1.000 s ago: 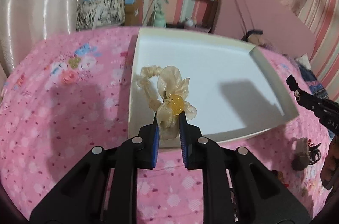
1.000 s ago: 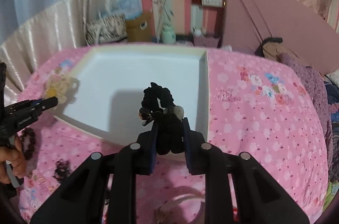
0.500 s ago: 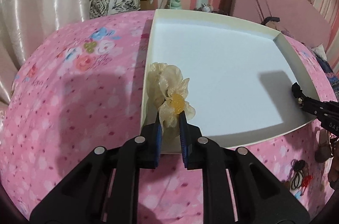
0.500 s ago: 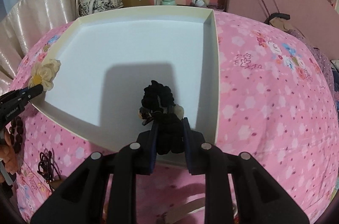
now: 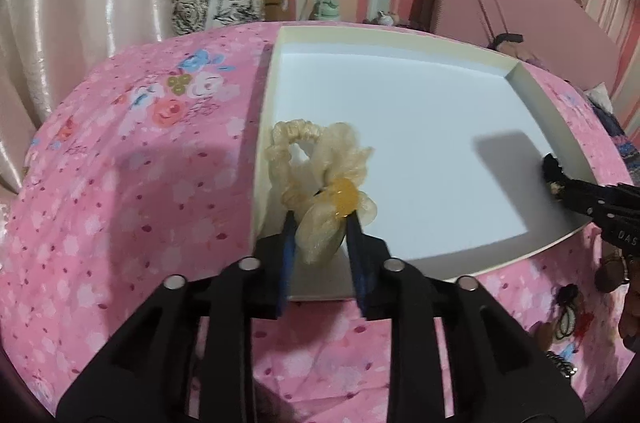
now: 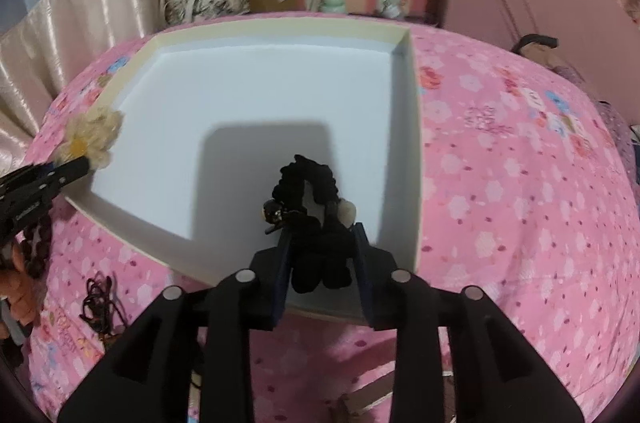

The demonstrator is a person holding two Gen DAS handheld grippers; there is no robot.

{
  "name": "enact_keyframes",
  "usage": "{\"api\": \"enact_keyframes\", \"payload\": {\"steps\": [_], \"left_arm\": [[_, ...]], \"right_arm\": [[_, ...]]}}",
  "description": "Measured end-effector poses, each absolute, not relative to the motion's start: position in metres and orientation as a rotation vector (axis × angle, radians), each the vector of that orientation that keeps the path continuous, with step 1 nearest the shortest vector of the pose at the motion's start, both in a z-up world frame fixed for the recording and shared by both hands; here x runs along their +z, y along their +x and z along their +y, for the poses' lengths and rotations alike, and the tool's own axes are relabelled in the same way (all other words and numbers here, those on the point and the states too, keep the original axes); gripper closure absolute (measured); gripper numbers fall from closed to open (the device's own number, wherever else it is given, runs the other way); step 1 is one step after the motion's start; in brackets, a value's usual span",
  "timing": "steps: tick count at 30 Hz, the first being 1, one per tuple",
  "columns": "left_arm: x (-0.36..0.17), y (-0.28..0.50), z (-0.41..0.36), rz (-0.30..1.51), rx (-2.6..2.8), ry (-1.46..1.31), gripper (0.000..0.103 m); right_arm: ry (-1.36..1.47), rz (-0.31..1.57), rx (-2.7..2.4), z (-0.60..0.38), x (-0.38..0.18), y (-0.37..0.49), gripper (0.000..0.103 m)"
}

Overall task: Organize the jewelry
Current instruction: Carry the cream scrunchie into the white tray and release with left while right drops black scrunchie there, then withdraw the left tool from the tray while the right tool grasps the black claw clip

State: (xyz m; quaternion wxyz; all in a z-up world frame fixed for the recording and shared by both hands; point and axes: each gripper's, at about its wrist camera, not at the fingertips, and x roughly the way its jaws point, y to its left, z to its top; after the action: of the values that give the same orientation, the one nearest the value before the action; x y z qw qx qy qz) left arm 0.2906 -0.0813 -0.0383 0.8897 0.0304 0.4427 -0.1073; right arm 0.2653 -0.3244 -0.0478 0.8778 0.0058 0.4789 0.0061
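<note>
A white shallow tray [image 5: 400,35] lies on the pink bedspread. A cream scrunchie [image 5: 332,159] with a gauze bow and a yellow bead rests in its near-left corner, between the fingers of my left gripper [image 5: 322,223]. Those jaws are opening and the bow sits loosely in the gap. In the right wrist view a black scrunchie [image 6: 316,183] with small charms lies on the tray [image 6: 260,95] floor near its right wall. My right gripper [image 6: 322,235] straddles it, jaws opening, with slim gaps at both pads. The cream scrunchie [image 6: 96,131] also shows at the far left there.
Pink floral bedspread [image 5: 140,163] surrounds the tray. Loose pieces lie in front of it: a dark bead bracelet [image 6: 38,243], a black cord [image 6: 98,295], more trinkets [image 5: 568,315]. A pink board [image 5: 520,23] leans behind. A person's hand [image 6: 20,287] holds the left gripper.
Both grippers came down toward the tray with their scrunchies. Both pairs of jaws have spread wider, and each scrunchie now lies on the tray floor.
</note>
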Motion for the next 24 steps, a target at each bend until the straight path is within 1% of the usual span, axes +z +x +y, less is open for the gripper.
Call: {"api": "enact_keyframes", "payload": {"steps": [1, 3, 4, 5, 6, 7, 9, 11, 14, 15, 17, 20, 24], "left_arm": [[-0.037, 0.292, -0.083, 0.948, -0.246, 0.066, 0.064], [-0.029, 0.293, -0.087, 0.966, -0.269, 0.074, 0.050], [-0.021, 0.294, -0.089, 0.968, -0.266, 0.087, 0.028], [-0.009, 0.292, -0.088, 0.951, -0.287, 0.077, 0.021], [0.000, 0.291, -0.088, 0.939, -0.292, 0.068, 0.019], [0.010, 0.290, -0.086, 0.930, -0.305, 0.052, 0.013], [0.023, 0.285, -0.080, 0.916, -0.342, 0.009, 0.012], [0.033, 0.275, -0.069, 0.892, -0.362, -0.045, 0.012], [0.048, 0.238, -0.044, 0.766, -0.354, -0.118, 0.011], [0.049, 0.227, -0.038, 0.730, -0.321, -0.101, 0.010], [0.047, 0.186, -0.026, 0.609, -0.196, 0.004, 0.004], [0.029, 0.139, -0.010, 0.517, -0.129, 0.081, 0.004], [0.002, 0.101, 0.018, 0.484, -0.077, 0.068, 0.004]], "right_arm": [[0.004, 1.002, 0.019, -0.325, -0.040, 0.267, 0.053], [-0.022, 0.983, 0.014, -0.328, -0.014, 0.267, 0.034], [-0.032, 0.961, 0.016, -0.330, 0.003, 0.264, 0.033], [-0.035, 0.930, 0.013, -0.333, 0.021, 0.260, 0.033], [-0.032, 0.898, 0.011, -0.336, 0.036, 0.255, 0.033], [-0.021, 0.850, 0.013, -0.339, 0.053, 0.246, 0.029], [0.015, 0.784, 0.030, -0.347, 0.077, 0.230, 0.026], [0.036, 0.729, 0.036, -0.353, 0.090, 0.211, 0.026], [0.055, 0.634, 0.026, -0.358, 0.092, 0.170, 0.026], [0.077, 0.587, 0.018, -0.362, 0.083, 0.145, 0.026], [0.070, 0.547, -0.025, -0.366, 0.066, 0.117, 0.026], [0.068, 0.530, -0.105, -0.371, 0.028, 0.077, 0.026], [0.104, 0.522, -0.160, -0.382, -0.005, 0.038, 0.026]]}}
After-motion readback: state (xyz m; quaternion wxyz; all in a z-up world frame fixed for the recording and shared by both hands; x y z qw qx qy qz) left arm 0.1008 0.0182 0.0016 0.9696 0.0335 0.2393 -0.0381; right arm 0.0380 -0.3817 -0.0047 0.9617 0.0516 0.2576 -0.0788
